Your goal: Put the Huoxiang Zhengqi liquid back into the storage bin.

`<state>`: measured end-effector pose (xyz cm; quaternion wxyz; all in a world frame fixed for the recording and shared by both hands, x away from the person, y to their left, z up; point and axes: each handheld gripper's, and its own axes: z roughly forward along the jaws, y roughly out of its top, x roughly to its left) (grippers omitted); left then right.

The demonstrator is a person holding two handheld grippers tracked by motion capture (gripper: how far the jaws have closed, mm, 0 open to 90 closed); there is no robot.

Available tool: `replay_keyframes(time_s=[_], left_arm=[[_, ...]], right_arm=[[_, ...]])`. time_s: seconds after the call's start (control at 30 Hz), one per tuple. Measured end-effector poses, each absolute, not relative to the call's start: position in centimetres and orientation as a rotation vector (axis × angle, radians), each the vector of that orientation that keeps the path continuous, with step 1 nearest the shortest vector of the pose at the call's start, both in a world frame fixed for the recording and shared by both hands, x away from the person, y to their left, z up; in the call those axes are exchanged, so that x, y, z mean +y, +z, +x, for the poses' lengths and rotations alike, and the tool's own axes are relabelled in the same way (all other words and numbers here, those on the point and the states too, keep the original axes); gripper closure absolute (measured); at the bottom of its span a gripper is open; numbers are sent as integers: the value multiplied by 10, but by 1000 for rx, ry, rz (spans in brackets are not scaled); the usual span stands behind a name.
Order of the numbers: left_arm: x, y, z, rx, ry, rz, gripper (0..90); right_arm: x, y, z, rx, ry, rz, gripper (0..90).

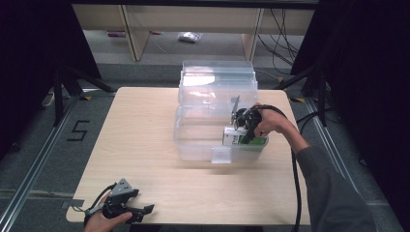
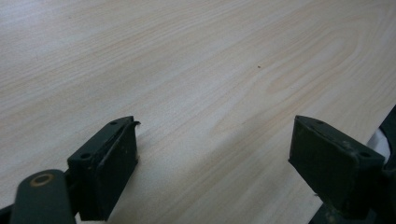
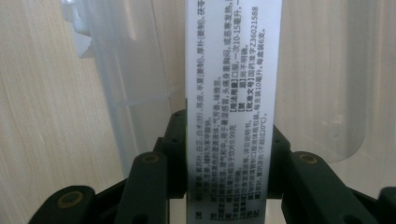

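Nearest the camera, at the front left edge of the tabletop (image 1: 145, 140), the left tool (image 1: 145, 209) rests low in the person's left hand (image 1: 104, 221). Its jaws stand wide apart with nothing between them; in the left gripper view the left tool (image 2: 212, 154) looks along bare pale wood, and the two black pads frame only the wood grain.

Farther in, right of the middle, stands a clear plastic bin (image 1: 193, 140) with its lid (image 1: 217, 77) swung up behind it. The right hand (image 1: 270, 123) reaches over the bin's near right part, and the right tool (image 1: 244, 130) points down into it. Its jaws are closed on a white and green carton (image 1: 234, 137), which sits inside the bin at its front right, near the front wall; whether it touches the bin's floor I cannot tell.

In the right gripper view the right tool (image 3: 229, 154) clamps the carton (image 3: 233, 93) by its narrow printed side, one pad on each flank, with the bin's clear wall (image 3: 135, 93) just beside it.
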<state>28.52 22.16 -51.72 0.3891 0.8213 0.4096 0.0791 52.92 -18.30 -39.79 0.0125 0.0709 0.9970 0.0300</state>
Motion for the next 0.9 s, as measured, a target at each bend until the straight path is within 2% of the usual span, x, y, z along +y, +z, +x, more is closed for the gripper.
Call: replay_keyframes(time_s=[0.5, 0.53, 0.73, 0.9], left_arm=[[222, -517, 285, 1046, 204, 2084, 148], [221, -517, 285, 1047, 203, 2085, 148], [221, -518, 284, 1053, 211, 2077, 148], [220, -518, 284, 1057, 207, 2064, 148]], right_arm=[[-184, -413, 533, 3118, 97, 141, 628], [-182, -410, 529, 3132, 59, 240, 623], [-184, -401, 528, 3118, 161, 214, 596], [-192, -389, 524, 3103, 243, 318, 574]])
